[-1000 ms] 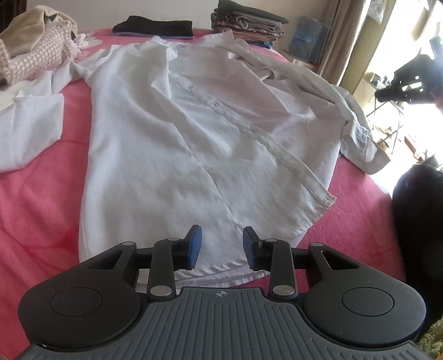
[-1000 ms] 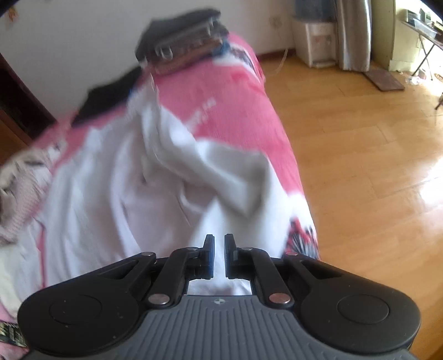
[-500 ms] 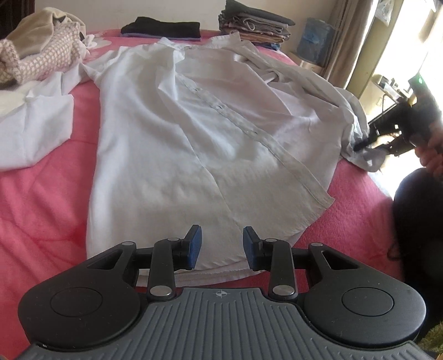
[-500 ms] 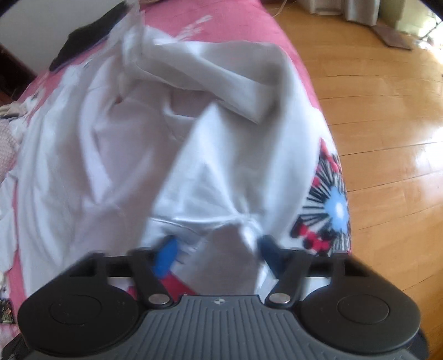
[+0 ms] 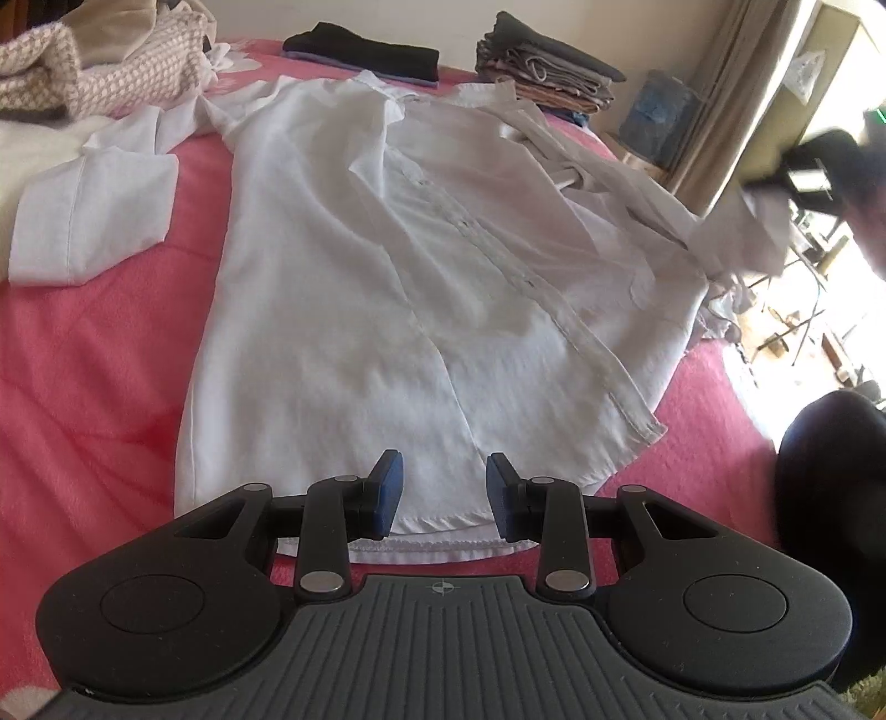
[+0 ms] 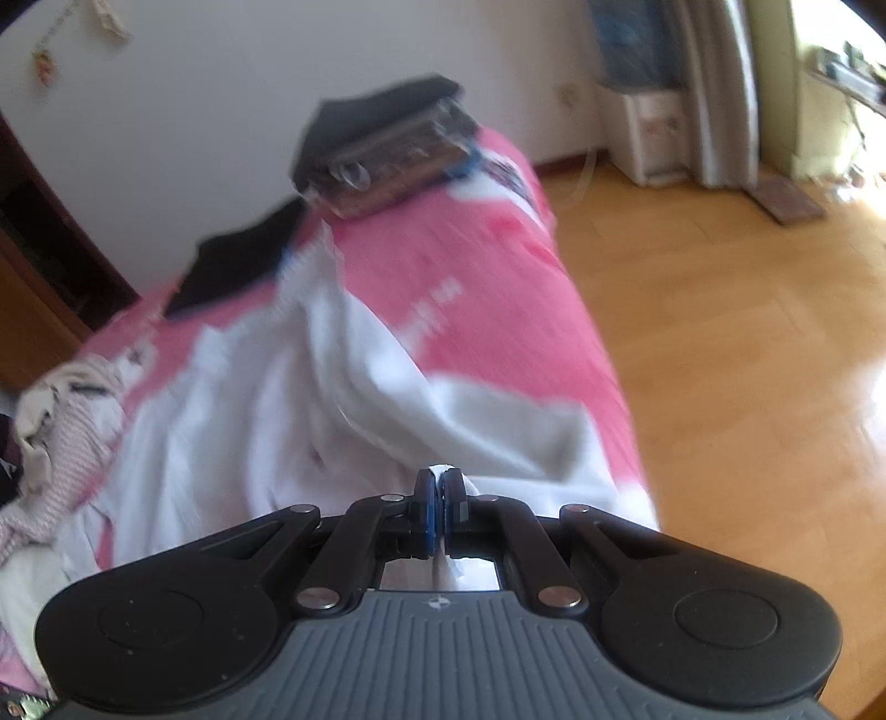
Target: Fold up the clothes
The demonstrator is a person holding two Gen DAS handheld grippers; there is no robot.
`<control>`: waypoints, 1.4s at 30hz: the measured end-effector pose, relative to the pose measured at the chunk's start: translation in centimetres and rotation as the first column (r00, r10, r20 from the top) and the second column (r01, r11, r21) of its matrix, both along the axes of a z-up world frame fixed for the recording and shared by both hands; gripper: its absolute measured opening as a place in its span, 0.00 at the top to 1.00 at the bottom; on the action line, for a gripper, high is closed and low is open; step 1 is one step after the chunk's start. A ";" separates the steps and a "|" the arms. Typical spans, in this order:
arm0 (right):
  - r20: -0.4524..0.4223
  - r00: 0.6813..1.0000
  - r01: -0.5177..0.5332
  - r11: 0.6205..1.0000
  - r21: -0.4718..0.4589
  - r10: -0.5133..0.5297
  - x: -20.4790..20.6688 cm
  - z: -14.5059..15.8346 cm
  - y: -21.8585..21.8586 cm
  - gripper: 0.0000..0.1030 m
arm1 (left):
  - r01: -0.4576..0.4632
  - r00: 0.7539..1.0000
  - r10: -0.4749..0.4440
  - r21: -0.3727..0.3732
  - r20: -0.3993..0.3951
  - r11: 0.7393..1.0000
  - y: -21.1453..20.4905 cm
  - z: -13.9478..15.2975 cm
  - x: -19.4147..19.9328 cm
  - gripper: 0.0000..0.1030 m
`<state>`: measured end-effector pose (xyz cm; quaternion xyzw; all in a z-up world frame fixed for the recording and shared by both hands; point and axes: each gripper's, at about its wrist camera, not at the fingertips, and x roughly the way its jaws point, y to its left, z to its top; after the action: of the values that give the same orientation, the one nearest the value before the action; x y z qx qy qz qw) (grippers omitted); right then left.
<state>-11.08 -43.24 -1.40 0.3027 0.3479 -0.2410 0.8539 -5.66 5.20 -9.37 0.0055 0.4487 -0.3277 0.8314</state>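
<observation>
Lying face up on the pink bed (image 5: pixel 77 387): white shirt (image 5: pixel 398 310), buttoned placket running up the middle, hem nearest the camera, collar toward the far wall. Hovering just above that hem, left tool (image 5: pixel 443 495), released, blue pads apart with only the hem edge showing between them, nothing gripped. Clenched tight on a pinch of the shirt's white cloth, right tool (image 6: pixel 441 509), a sliver of fabric poking out above and below the pressed pads; in the left wrist view, seen blurred at the bed's right edge with the sleeve (image 5: pixel 736 232) lifted off the bed. Spread flat at left, the other sleeve. Stacked at the far end, folded clothes (image 5: pixel 548 83) and a dark folded garment (image 5: pixel 360 52); heaped at far left, a knitted pile (image 5: pixel 99 72).
</observation>
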 end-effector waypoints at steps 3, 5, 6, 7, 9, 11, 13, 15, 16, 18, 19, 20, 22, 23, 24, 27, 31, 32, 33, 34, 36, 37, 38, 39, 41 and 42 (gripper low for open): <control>0.075 0.997 -0.017 0.999 -0.028 0.019 4.2 2.0 -1.0 0.97 | -0.002 1.000 0.002 -0.005 -0.011 1.000 0.1 -0.2 -0.1 0.68; 0.146 0.989 -0.019 0.999 -0.048 0.025 7.1 3.1 -1.7 0.97 | 0.001 1.000 -0.001 -0.002 -0.020 1.000 0.0 -0.5 -0.1 0.68; 0.181 0.983 -0.015 0.998 -0.055 0.025 8.4 3.6 -2.1 0.97 | 0.004 1.000 -0.004 -0.001 -0.024 1.000 -0.1 -0.6 0.0 0.68; 0.216 0.976 0.001 0.999 -0.045 0.008 9.4 3.9 -2.5 0.95 | 0.008 1.000 -0.008 0.001 -0.028 1.000 -0.2 -0.7 0.0 0.68; 0.253 0.967 0.036 0.999 0.011 -0.038 10.8 3.8 -3.7 0.83 | 0.016 0.999 -0.016 0.003 -0.030 1.000 -0.4 -0.8 0.0 0.68; 0.260 0.961 0.078 0.995 0.063 -0.092 10.4 3.3 -4.4 0.55 | 0.022 0.999 -0.022 0.000 -0.028 1.000 -0.4 -0.9 0.1 0.68; 0.273 0.957 0.083 0.994 0.072 -0.100 8.5 2.7 -3.9 0.55 | 0.023 0.999 -0.023 -0.001 -0.031 1.000 -0.3 -1.0 0.2 0.68; 0.256 0.963 0.068 0.995 0.077 -0.086 5.8 1.9 -2.9 0.55 | 0.023 0.999 -0.023 0.001 -0.031 1.000 -0.2 -1.0 0.2 0.68; 0.238 0.968 0.064 0.994 0.092 -0.084 4.1 1.3 -2.3 0.55 | 0.023 0.999 -0.023 0.002 -0.031 1.000 -0.2 -1.0 0.3 0.68; 0.189 0.978 0.064 0.987 0.146 -0.091 0.5 -0.3 -1.1 0.55 | 0.022 0.999 -0.022 0.006 -0.028 1.000 -0.1 -0.9 0.2 0.68; 0.153 0.984 0.065 0.982 0.177 -0.093 -1.1 -1.2 -0.4 0.55 | 0.020 0.999 -0.020 0.006 -0.028 1.000 0.0 -0.9 0.2 0.68; 0.114 0.989 0.066 0.976 0.209 -0.091 -2.7 -2.3 0.4 0.55 | 0.017 0.999 -0.017 0.003 -0.030 1.000 0.0 -0.8 0.2 0.68; 0.018 0.997 0.070 0.959 0.274 -0.078 -4.9 -5.4 2.1 0.58 | 0.010 0.999 -0.010 -0.002 -0.033 1.000 0.0 -0.7 0.1 0.68; -0.028 0.997 0.077 0.950 0.301 -0.072 -5.7 -6.9 2.9 0.61 | 0.007 0.999 -0.007 -0.004 -0.033 1.000 0.0 -0.7 0.0 0.68; -0.068 0.995 0.088 0.940 0.331 -0.069 -6.3 -8.4 3.6 0.62 | 0.005 0.999 -0.005 -0.005 -0.033 1.000 0.0 -0.6 -0.1 0.68; -0.100 0.989 0.146 0.886 0.441 -0.113 -7.2 -12.0 4.8 0.64 | -0.008 1.000 0.009 0.013 -0.030 1.000 -0.1 -0.7 -0.5 0.68; -0.085 0.985 0.175 0.877 0.447 -0.153 -6.6 -13.4 6.1 0.65 | -0.036 0.999 0.036 0.016 -0.034 0.999 0.5 -0.7 -1.3 0.68; -0.079 0.984 0.179 0.877 0.447 -0.160 -6.4 -13.5 6.4 0.65 | -0.043 0.998 0.044 0.015 -0.036 0.999 0.8 -0.7 -1.5 0.68; -0.069 0.985 0.171 0.875 0.453 -0.157 -6.2 -13.5 6.5 0.65 | -0.051 0.998 0.051 0.014 -0.039 0.999 1.0 -0.7 -1.7 0.68; -0.059 0.986 0.163 0.874 0.458 -0.153 -5.9 -13.5 6.7 0.68 | -0.056 0.998 0.057 0.016 -0.041 0.998 1.1 -0.8 -1.7 0.68; -0.065 0.988 0.156 0.881 0.446 -0.142 -5.3 -13.7 7.3 0.74 | -0.066 0.997 0.067 0.019 -0.049 0.998 1.3 -1.0 -1.8 0.68; -0.074 0.988 0.155 0.889 0.432 -0.136 -5.0 -14.0 7.6 0.77 | -0.070 0.996 0.070 0.020 -0.052 0.997 1.3 -1.0 -1.8 0.68; -0.078 0.988 0.153 0.897 0.414 -0.132 -4.9 -14.2 7.8 0.84 | -0.072 0.996 0.072 0.020 -0.054 0.997 1.4 -1.1 -1.8 0.68; -0.081 0.988 0.155 0.904 0.399 -0.133 -5.0 -14.3 7.9 0.90 | -0.073 0.996 0.074 0.020 -0.056 0.997 1.5 -1.2 -1.8 0.68; -0.079 0.987 0.158 0.908 0.388 -0.138 -5.3 -14.3 7.9 0.99 | -0.072 0.996 0.073 0.024 -0.056 0.997 1.5 -1.2 -1.7 0.68; -0.077 0.987 0.157 0.908 0.388 -0.138 -5.6 -14.0 7.9 1.00 | -0.071 0.996 0.072 0.026 -0.057 0.997 1.6 -1.2 -1.6 0.68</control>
<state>-16.73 -35.32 -15.43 0.4872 0.3857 -0.2374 0.7467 -7.28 6.78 -10.60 -0.0100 0.4762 -0.2924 0.8292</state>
